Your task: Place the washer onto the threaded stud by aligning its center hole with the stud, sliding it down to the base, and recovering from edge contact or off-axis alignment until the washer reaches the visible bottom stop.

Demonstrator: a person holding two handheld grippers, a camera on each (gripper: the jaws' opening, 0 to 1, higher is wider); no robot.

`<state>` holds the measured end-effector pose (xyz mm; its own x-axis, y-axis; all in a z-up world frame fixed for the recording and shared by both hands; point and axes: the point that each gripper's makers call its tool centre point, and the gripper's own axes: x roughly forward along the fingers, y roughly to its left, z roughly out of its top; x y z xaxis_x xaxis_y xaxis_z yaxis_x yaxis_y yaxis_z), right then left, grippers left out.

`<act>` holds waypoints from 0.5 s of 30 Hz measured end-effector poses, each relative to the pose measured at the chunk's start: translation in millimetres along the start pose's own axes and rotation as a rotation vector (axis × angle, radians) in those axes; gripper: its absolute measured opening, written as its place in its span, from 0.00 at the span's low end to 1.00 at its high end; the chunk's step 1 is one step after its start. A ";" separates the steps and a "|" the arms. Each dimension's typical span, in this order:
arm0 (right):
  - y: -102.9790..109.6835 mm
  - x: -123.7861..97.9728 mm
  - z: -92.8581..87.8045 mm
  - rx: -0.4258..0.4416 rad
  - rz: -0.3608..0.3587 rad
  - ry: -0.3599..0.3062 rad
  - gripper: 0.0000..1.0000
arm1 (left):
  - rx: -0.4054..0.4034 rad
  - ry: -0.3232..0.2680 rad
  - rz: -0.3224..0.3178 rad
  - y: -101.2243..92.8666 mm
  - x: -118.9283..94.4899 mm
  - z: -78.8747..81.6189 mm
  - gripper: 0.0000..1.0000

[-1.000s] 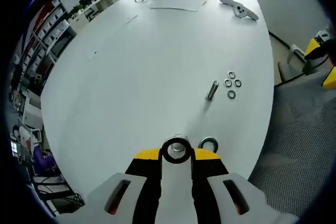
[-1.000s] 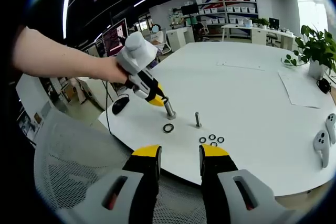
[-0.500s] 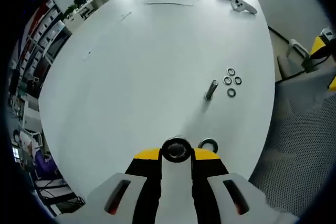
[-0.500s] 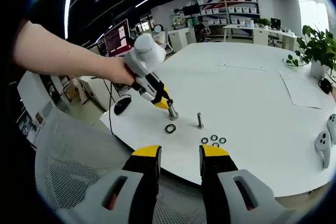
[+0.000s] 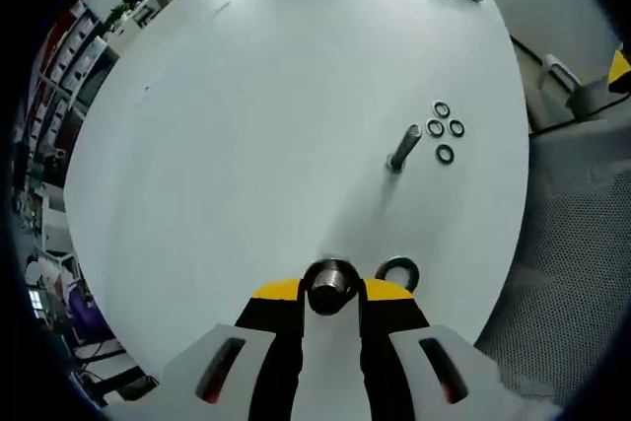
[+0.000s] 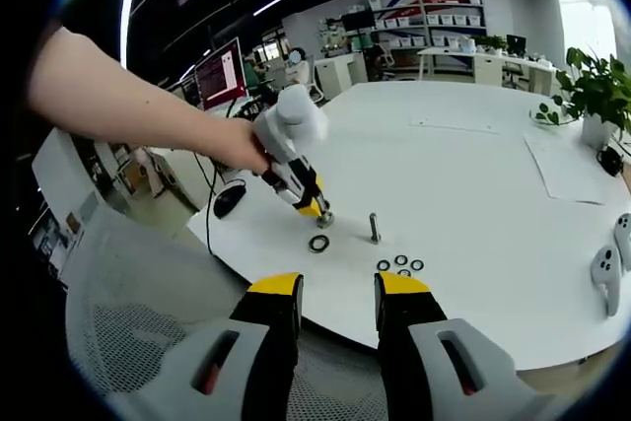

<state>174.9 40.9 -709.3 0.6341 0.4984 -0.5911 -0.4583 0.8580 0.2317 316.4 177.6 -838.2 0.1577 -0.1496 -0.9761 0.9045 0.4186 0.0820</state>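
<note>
Washer placement has not begun, judging by how things lie: the left gripper (image 5: 331, 295) is closed on a threaded stud (image 5: 331, 283), which shows end-on between its yellow tips, and in the right gripper view that same left gripper (image 6: 317, 210) holds the stud (image 6: 322, 215) down near the white table (image 6: 473, 165), though whether its base touches the top cannot be told. Just beside the held stud, toward the table's near edge, lies one loose washer (image 5: 397, 269), flat on the surface; it is also seen in the right gripper view (image 6: 318, 243). Farther from the held stud, a second stud (image 5: 402, 148) stands on the table, and beyond it sits a cluster of four washers (image 5: 444, 130). The right gripper (image 6: 337, 295) hangs off the table's near edge over a mesh chair (image 6: 128, 322), its jaws apart and holding nothing. The step in hand looks like steadying the stud. The next move would probably call for the right gripper to pick up the nearest washer by its rim, keep it level, and centre its hole over the stud's tip.
</note>
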 end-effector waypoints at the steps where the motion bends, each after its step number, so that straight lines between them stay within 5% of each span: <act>1: 0.0 0.1 -0.1 -0.001 0.000 0.001 0.32 | 0.001 0.006 -0.002 -0.9 1.8 -0.7 0.18; 15: 1.8 1.1 -1.4 -0.007 0.004 0.011 0.32 | -0.015 0.023 0.003 -1.0 13.8 -4.0 0.19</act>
<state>174.0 42.8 -710.7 0.6257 0.5002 -0.5986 -0.4653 0.8552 0.2282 316.1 178.7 -852.5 0.1510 -0.1279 -0.9802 0.8981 0.4320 0.0820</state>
